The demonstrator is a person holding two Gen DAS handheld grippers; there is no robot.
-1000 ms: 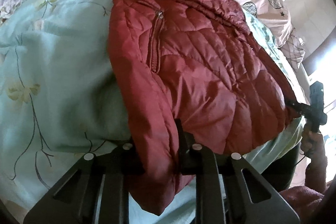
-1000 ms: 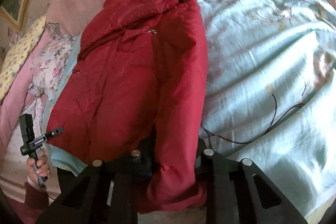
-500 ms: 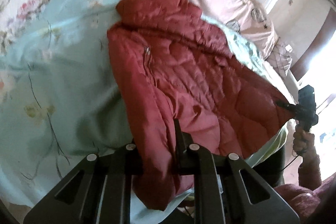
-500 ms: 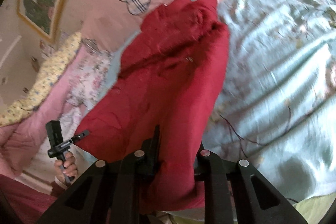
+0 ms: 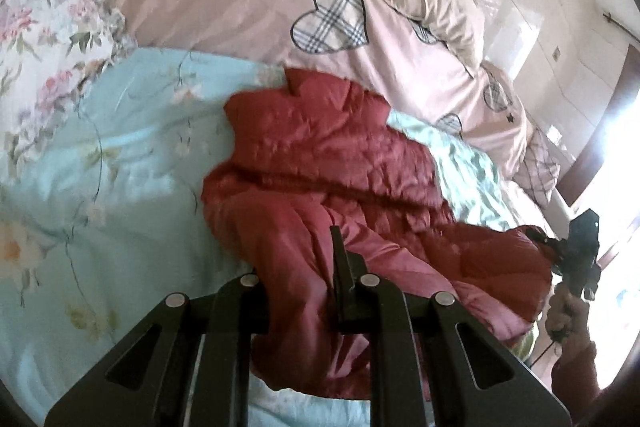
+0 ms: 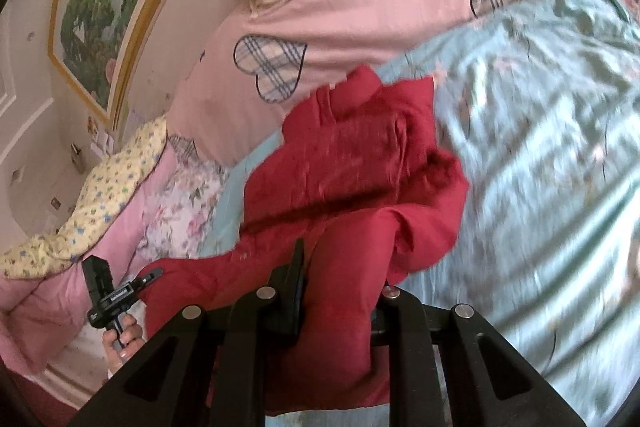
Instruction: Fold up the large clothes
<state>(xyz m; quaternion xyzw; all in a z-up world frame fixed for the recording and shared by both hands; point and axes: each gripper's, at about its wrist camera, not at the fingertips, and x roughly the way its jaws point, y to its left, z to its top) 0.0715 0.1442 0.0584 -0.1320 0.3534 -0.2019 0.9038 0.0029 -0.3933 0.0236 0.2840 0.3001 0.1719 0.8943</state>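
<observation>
Tongs on the left [image 5: 304, 291] are clenched on the near left corner of the red padded jacket [image 5: 328, 163], and the right tongs [image 6: 338, 291] are clenched on the near right corner. I judge both corners are held up so the near hem can be carried over to the far collar, folding the jacket in half. It lies on the light blue floral quilt [image 5: 120, 155] of the bed, shiny, quilted, and bunched in soft wrinkles across the middle.
</observation>
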